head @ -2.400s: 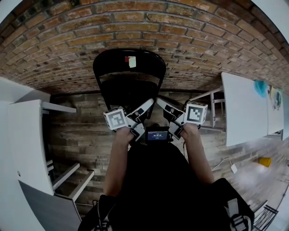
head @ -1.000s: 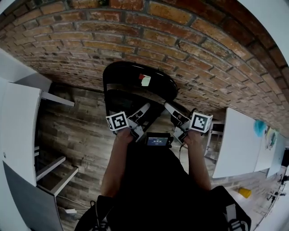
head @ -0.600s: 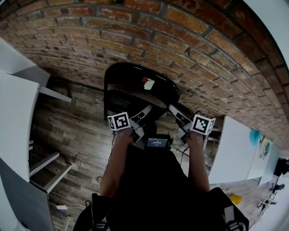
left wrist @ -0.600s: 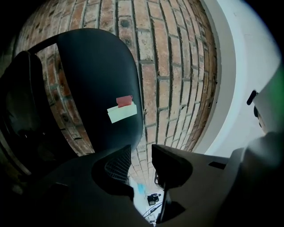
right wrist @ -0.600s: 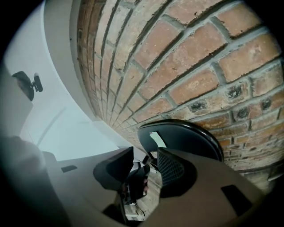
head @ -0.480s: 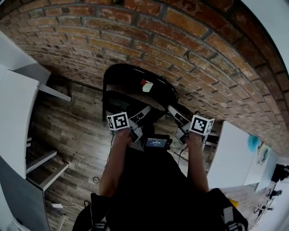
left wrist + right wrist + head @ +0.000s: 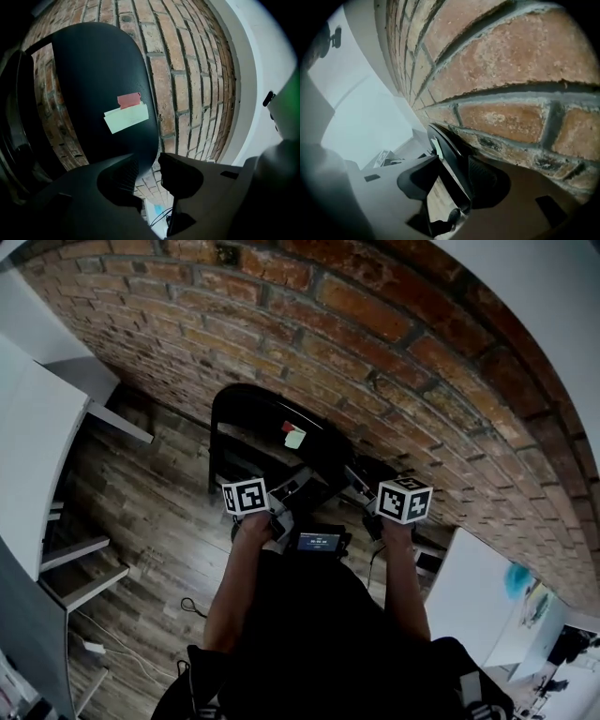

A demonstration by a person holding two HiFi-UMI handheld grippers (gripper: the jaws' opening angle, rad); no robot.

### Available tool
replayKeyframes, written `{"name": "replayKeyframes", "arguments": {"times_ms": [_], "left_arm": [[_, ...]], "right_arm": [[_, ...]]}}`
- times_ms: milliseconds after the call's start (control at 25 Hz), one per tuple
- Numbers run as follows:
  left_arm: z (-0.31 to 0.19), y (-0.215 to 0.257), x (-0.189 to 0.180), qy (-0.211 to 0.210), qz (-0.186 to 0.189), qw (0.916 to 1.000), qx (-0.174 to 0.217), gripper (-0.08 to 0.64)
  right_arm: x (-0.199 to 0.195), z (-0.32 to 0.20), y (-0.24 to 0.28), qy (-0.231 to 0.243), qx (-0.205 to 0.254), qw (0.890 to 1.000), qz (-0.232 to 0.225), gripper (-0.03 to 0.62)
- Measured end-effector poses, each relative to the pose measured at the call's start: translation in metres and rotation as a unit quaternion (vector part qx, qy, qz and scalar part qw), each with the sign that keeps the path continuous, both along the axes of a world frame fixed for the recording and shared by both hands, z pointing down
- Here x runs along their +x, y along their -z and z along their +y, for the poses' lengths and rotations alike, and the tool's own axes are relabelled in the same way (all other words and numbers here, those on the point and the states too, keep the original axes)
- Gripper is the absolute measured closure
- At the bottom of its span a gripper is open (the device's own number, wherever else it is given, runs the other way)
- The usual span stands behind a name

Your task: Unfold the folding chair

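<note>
The black folding chair [image 7: 251,413] stands folded against the brick wall, with a red and white label [image 7: 293,435] on its backrest. My left gripper [image 7: 298,486] reaches level to the backrest's right part. In the left gripper view the backrest [image 7: 93,84] fills the picture. Its rim drops beside the left pad of that gripper [image 7: 149,164], and brick shows between rim and right pad. My right gripper [image 7: 358,479] points down at the chair's right side. Its jaws [image 7: 454,180] are opening, with the thin chair edge [image 7: 449,150] between them and floor showing beside the left pad.
The brick wall [image 7: 375,324] runs right behind the chair. White shelving [image 7: 37,427] stands at the left and a white table [image 7: 469,587] at the right. A cable [image 7: 192,607] lies on the wooden floor. A small screen [image 7: 319,541] hangs at the person's chest.
The head view has swung, so the chair sits lower and nearer the wall's foot. Both grippers have closed in on the backrest. The right one has rolled and dipped.
</note>
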State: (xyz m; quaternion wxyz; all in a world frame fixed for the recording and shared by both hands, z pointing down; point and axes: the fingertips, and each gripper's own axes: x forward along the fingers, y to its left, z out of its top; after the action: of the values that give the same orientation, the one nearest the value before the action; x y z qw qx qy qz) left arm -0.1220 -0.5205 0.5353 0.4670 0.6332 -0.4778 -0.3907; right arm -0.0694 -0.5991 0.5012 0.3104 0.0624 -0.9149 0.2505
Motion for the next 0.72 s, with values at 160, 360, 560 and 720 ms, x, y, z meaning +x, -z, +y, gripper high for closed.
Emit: {"name": "replayKeyframes", "arguments": {"times_ms": [160, 360, 560, 720], "left_arm": [[-0.004, -0.006, 0.004, 0.015, -0.002, 0.9998, -0.011, 0.42], [-0.002, -0.011, -0.002, 0.041, -0.006, 0.9989, -0.02, 0.42], [0.008, -0.027, -0.001, 0.054, -0.003, 0.9975, -0.045, 0.42], [0.012, -0.036, 0.003, 0.054, 0.001, 0.9967, -0.06, 0.42]], "right_arm": [[-0.003, -0.006, -0.024, 0.035, 0.024, 0.999, 0.027, 0.416], [-0.011, -0.007, -0.036, 0.109, 0.039, 0.993, 0.011, 0.416], [-0.011, -0.003, -0.043, 0.138, 0.086, 0.987, -0.018, 0.416], [-0.011, -0.002, -0.038, 0.168, 0.123, 0.978, -0.03, 0.419]]}}
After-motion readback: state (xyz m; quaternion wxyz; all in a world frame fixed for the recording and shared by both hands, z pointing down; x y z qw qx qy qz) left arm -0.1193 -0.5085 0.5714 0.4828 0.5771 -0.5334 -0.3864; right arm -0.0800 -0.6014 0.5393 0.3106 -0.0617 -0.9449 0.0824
